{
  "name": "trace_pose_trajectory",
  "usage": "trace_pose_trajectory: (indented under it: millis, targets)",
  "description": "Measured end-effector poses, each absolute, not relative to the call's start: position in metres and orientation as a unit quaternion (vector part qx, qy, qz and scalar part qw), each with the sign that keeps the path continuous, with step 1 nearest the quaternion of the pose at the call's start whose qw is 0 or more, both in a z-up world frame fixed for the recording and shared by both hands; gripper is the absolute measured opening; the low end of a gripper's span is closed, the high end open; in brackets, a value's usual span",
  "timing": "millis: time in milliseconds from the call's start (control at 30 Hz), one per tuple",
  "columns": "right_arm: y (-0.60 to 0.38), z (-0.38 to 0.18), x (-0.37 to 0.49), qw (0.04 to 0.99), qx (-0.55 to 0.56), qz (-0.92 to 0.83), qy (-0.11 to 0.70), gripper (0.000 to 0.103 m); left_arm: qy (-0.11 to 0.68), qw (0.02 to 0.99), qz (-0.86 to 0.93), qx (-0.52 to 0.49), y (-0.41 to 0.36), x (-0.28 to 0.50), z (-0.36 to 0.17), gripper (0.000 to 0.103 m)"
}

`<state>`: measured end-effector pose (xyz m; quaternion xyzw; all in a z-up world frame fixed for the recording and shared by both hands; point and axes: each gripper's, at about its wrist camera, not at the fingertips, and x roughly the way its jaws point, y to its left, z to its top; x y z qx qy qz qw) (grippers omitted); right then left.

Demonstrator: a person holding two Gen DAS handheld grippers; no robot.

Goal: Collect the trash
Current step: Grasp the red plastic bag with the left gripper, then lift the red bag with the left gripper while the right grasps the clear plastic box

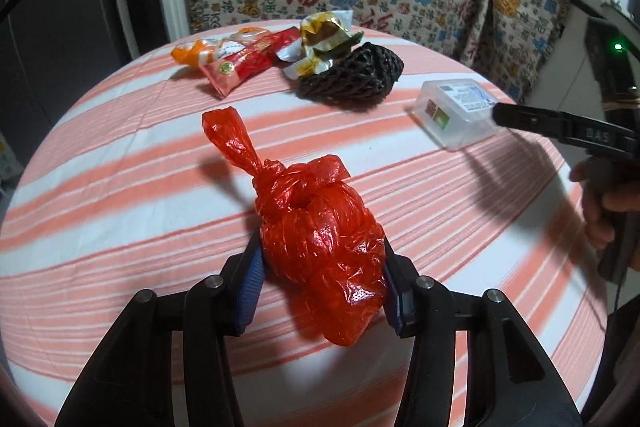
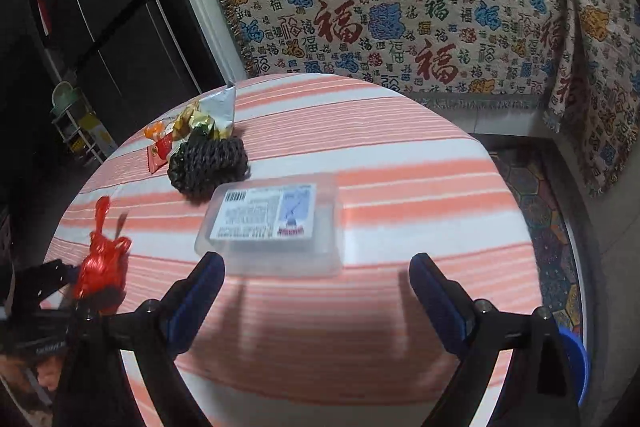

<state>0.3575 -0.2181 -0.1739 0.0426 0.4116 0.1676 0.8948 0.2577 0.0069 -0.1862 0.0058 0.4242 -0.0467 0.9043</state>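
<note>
Left wrist view: the table [image 1: 120,187] carries wrappers [image 1: 256,59] at its far edge and a box [image 1: 456,113] toward its right edge. The left gripper [image 1: 322,283] pinches the red bag [image 1: 324,247] near the front edge, likely mid-pickup. The right gripper [image 2: 316,283] stands wide open, empty, just short of the box; closing on it appears next.

You get even indoor light on the striped tablecloth [image 1: 120,227], brightest at the near edge around 6 o'clock. Glare sparkles on the red plastic bag [image 1: 324,251], and its shadow falls toward 10 o'clock. In the right wrist view, soft finger shadows lie on the cloth [image 2: 400,163] toward 12 o'clock. Both views bend strongly at the rim and go black in the corners. The dark cabinet [image 2: 100,27] at 10 o'clock is dim, and the patterned fabric [image 2: 400,7] looks slightly soft.
</note>
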Motion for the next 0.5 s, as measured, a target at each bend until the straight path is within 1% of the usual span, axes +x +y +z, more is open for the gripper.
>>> trace_pose_trajectory:
  millis: [33,133,233,300,367,433,500]
  targets:
    - [-0.214,-0.175,0.362,0.892,0.044,0.178,0.414,0.095,0.424,0.904,-0.046,0.003,0.008,0.257,-0.186,0.052]
    - [-0.2,-0.178,0.362,0.873,0.061,0.231,0.426,0.086,0.426,0.904,-0.041,-0.001,0.014,0.257,-0.184,0.052]
    - [-0.177,-0.178,0.346,0.821,0.087,0.347,0.445,0.085,0.427,0.904,-0.029,-0.013,0.028,0.257,-0.184,0.054]
    - [-0.162,-0.173,0.329,0.8,0.065,0.402,0.441,0.085,0.427,0.903,-0.03,-0.022,0.035,0.258,-0.184,0.055]
    - [-0.155,-0.167,0.316,0.83,-0.006,0.372,0.415,0.086,0.43,0.902,-0.035,-0.018,0.035,0.259,-0.184,0.06]
    - [-0.156,-0.169,0.315,0.855,-0.059,0.324,0.4,0.086,0.432,0.901,-0.034,-0.009,0.032,0.258,-0.185,0.078]
    - [-0.159,-0.18,0.321,0.858,-0.087,0.285,0.417,0.086,0.434,0.901,-0.033,0.005,0.028,0.258,-0.187,0.084]
